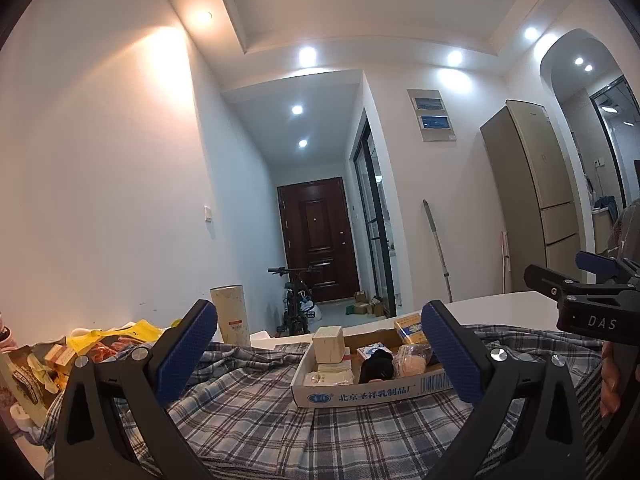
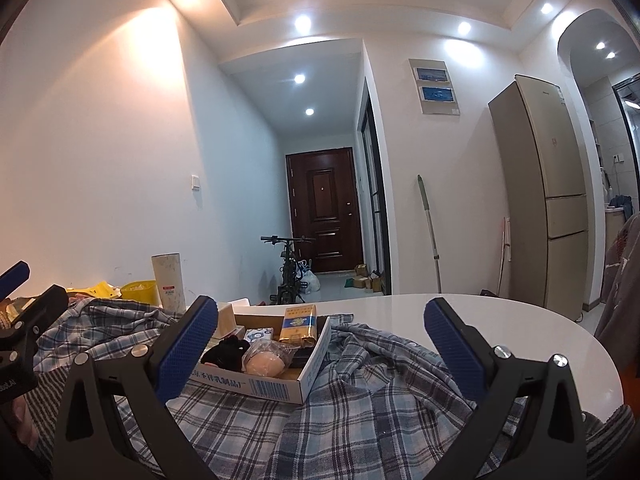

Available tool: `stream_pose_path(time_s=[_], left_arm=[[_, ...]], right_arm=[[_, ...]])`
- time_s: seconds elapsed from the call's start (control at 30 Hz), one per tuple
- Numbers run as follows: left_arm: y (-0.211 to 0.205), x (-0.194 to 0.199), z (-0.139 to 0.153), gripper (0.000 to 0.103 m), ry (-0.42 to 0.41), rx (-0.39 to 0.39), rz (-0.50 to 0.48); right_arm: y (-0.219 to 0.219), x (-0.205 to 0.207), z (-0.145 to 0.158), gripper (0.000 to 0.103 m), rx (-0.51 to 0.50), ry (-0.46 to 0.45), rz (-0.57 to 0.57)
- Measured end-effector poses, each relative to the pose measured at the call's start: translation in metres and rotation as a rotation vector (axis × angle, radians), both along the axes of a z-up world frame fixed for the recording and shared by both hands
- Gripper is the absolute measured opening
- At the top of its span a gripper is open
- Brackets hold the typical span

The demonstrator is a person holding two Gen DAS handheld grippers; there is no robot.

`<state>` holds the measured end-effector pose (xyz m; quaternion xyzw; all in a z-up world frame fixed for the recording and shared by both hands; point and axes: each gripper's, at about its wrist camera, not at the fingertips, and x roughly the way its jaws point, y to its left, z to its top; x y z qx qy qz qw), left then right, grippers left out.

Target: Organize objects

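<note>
Left gripper [image 1: 320, 356]: two black angular arms, each ending in a blue textured pad, with silver round screws at the joints. Right gripper [image 2: 320, 350]: the same build, black arms, blue cross-hatched pads, silver screws. On its side, seen from the left wrist, white letters read "DAS".

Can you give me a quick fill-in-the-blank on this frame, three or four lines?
1. The shallow cardboard tray of small items rests on a crumpled blue-and-white ____ cloth.
2. Both the left gripper and the right gripper have their jaws ____.
3. The yellow-and-blue packet stands at the tray's ____ end.
4. The door down the hallway is dark ____.

Missing words: plaid; open; far; brown
</note>
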<state>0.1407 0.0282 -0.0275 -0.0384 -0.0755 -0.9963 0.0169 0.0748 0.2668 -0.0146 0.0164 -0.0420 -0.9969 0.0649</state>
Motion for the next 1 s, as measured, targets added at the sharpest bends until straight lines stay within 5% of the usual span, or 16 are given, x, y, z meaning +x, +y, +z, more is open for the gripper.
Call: stream_pose_path(time_s=[1.0], left_arm=[[0.0026, -0.0035, 0.0003, 0.103, -0.019, -0.012, 0.002]], right_arm=[[-0.0009, -0.0038, 0.0000, 0.103, 0.001, -0.018, -0.005]])
